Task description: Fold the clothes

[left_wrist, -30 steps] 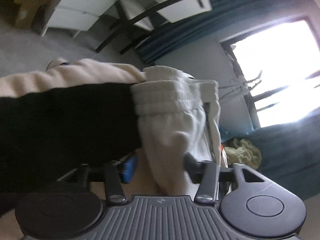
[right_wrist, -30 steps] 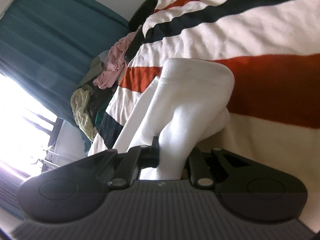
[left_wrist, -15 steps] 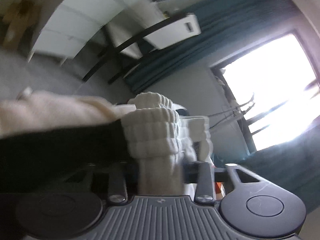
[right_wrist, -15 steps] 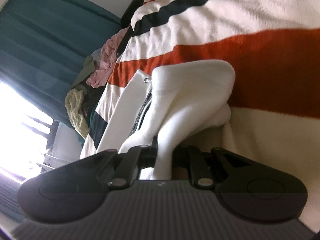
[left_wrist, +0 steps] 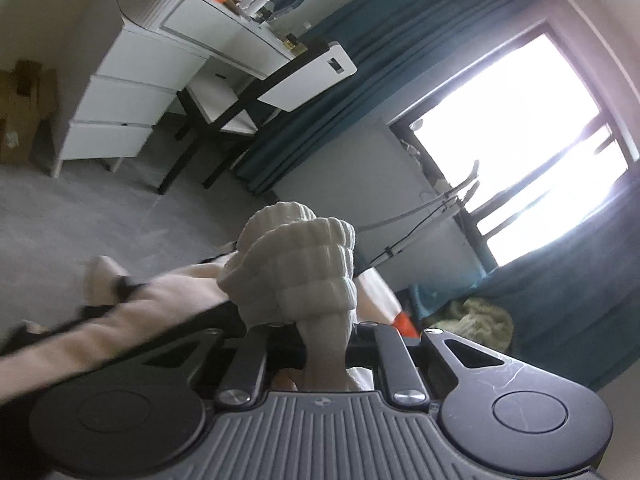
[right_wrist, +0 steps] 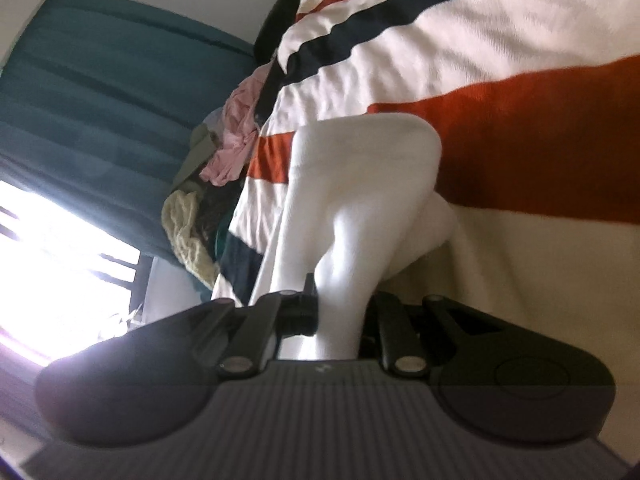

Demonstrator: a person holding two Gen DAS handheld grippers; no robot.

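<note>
My left claw [left_wrist: 324, 344] is closing on the ribbed cuff [left_wrist: 296, 268] at 12 o'clock; my right claw [right_wrist: 340, 320] pinches the white garment [right_wrist: 360, 200] over the bed [right_wrist: 520, 60]. Thick folds may slip free if I pull unevenly.
</note>
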